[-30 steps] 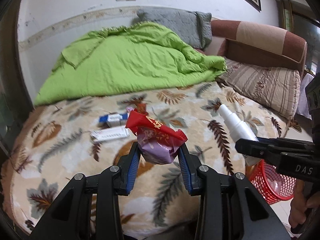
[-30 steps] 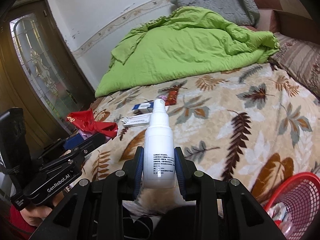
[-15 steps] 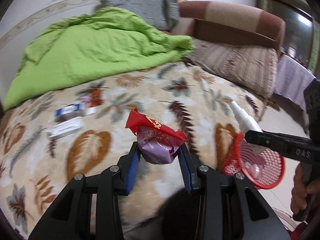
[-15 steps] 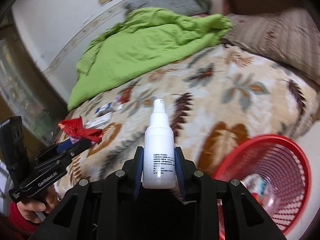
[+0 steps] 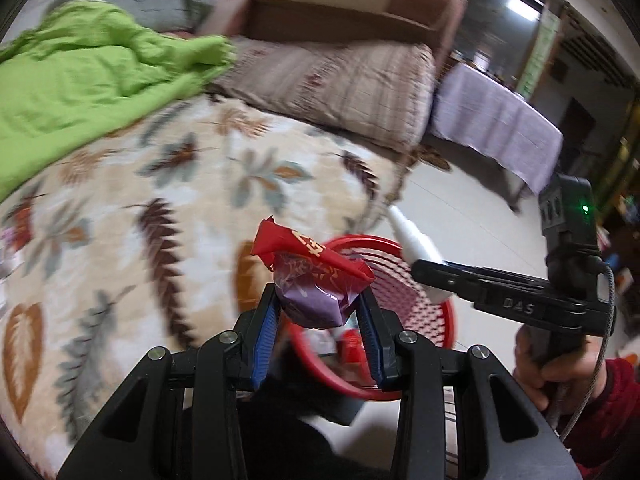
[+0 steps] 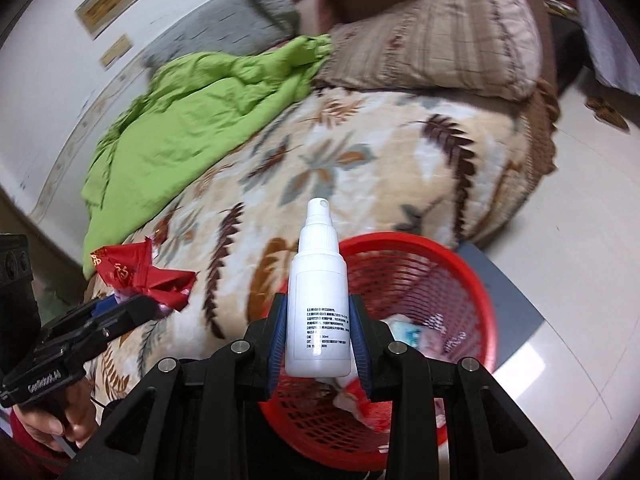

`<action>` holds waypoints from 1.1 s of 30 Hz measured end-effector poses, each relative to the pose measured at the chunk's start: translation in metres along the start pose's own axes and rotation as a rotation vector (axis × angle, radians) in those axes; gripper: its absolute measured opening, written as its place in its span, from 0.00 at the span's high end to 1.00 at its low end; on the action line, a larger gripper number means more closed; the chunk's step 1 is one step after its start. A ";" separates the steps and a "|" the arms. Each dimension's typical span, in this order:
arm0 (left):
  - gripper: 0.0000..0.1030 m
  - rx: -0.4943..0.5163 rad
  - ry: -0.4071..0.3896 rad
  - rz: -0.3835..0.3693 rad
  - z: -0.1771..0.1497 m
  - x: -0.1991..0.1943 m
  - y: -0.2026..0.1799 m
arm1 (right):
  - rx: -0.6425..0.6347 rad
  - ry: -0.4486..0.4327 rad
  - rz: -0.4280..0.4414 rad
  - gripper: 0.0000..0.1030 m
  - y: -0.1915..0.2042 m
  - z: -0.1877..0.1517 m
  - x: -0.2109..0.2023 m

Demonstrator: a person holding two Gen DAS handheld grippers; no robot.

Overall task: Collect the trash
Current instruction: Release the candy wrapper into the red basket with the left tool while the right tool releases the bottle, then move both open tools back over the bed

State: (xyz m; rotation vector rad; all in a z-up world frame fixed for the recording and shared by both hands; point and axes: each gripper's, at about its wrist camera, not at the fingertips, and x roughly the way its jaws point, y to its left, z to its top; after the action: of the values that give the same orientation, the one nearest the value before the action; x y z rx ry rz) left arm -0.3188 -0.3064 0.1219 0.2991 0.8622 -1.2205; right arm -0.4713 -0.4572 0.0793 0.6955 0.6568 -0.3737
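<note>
Both tools loaded over red basket
Left tool (image 5: 316,312) clenched purple-and-red wrapper (image 5: 316,280); right tool (image 6: 319,334) clenched white spray bottle (image 6: 319,300), red mesh basket (image 6: 460,276) at 3 o'clock beside bed (image 6: 360,168).

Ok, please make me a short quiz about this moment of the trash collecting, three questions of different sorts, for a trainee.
1. True or false: the left tool holds a white spray bottle.
2. Which container shows beyond both tools? A. a grey bucket B. a red mesh basket C. a cardboard box
3. Fill in: the right tool grips the white spray bottle with its nozzle pointing ____ from the camera.

Key
1. False: it holds the red and purple wrappers.
2. B; some trash already lies inside.
3. away
</note>
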 end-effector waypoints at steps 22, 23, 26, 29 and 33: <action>0.40 -0.149 -0.057 0.161 -0.030 -0.048 0.076 | -0.177 0.050 0.084 0.48 0.079 0.013 0.037; 0.40 -0.171 -0.066 0.181 -0.035 -0.055 0.087 | -0.199 0.059 0.099 0.48 0.091 0.012 0.042; 0.40 -0.229 -0.081 0.224 -0.046 -0.072 0.118 | -0.266 0.086 0.134 0.45 0.126 0.010 0.059; 0.40 -0.297 -0.115 0.293 -0.060 -0.099 0.160 | -0.320 0.116 0.167 0.44 0.157 0.006 0.074; 0.40 -0.405 -0.163 0.386 -0.075 -0.130 0.216 | -0.394 0.147 0.197 0.44 0.195 -0.001 0.091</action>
State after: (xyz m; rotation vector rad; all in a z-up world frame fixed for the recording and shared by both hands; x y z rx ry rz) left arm -0.1653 -0.0926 0.1145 0.0318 0.8414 -0.6823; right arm -0.3030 -0.3268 0.1088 0.4077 0.7674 -0.0065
